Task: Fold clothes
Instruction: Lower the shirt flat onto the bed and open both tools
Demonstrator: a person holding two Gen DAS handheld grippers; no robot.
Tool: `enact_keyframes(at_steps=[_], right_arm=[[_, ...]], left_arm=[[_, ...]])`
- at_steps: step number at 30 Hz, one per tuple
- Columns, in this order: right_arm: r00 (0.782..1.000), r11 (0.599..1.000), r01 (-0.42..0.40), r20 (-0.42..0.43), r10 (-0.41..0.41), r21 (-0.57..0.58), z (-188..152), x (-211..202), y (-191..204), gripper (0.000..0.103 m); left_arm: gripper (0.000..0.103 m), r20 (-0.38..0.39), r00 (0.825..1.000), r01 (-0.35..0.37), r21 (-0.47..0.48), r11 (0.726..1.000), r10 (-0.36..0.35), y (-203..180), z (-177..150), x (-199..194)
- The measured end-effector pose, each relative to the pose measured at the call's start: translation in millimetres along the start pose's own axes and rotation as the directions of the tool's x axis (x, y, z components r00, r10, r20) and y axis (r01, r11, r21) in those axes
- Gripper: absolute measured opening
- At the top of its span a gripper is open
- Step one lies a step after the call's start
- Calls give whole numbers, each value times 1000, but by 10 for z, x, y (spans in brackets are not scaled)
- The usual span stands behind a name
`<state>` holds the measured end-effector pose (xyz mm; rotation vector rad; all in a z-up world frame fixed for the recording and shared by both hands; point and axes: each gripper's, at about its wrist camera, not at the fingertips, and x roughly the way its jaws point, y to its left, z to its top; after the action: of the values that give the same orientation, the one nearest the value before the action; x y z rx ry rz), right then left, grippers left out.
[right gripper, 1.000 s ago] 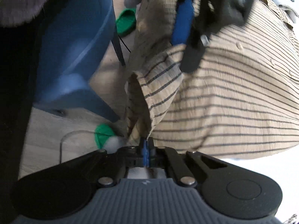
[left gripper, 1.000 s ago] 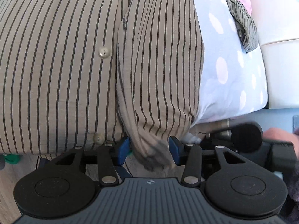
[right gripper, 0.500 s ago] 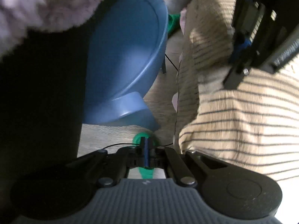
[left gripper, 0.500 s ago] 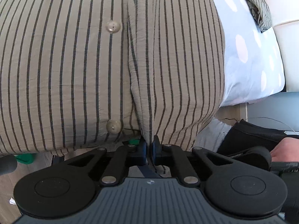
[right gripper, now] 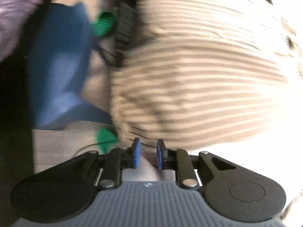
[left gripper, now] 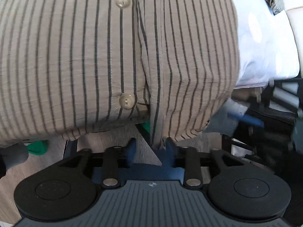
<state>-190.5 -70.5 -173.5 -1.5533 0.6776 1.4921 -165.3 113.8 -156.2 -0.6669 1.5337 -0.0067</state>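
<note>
You are working the striped shirt (left gripper: 79, 56), lying over the bed edge. Left gripper (left gripper: 150, 147) is spread, hem just at its fingers; right gripper (right gripper: 147, 152) is parted, empty, near the hem. Regrip the corners evenly before folding.

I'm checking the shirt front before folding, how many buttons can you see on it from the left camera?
2. One button sits near the top of the striped shirt; the other button is lower, near the hem. More may be hidden above the frame or under the folded panel.
</note>
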Motion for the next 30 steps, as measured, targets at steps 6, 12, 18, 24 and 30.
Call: enact_keyframes(at_steps=[6, 12, 18, 24, 30], right_arm=[[995, 973, 50, 75, -69, 224, 11, -293, -412, 21], [953, 813, 58, 210, -218, 580, -17, -602, -1012, 23], [924, 601, 14, 219, -313, 799, 103, -811, -1567, 32], [926, 411, -42, 190, -326, 911, 396, -545, -1941, 32], [949, 390, -27, 147, -280, 921, 660, -129, -2187, 32]], left_arm=[[43, 77, 997, 4, 38, 999, -7, 48, -88, -494], [44, 190, 976, -117, 42, 992, 107, 293, 129, -1028], [45, 260, 943, -229, 46, 972, 210, 523, 419, -1218], [45, 317, 898, -343, 69, 937, 305, 765, 733, -1342], [45, 333, 870, -415, 90, 906, 365, 740, 988, -1258]])
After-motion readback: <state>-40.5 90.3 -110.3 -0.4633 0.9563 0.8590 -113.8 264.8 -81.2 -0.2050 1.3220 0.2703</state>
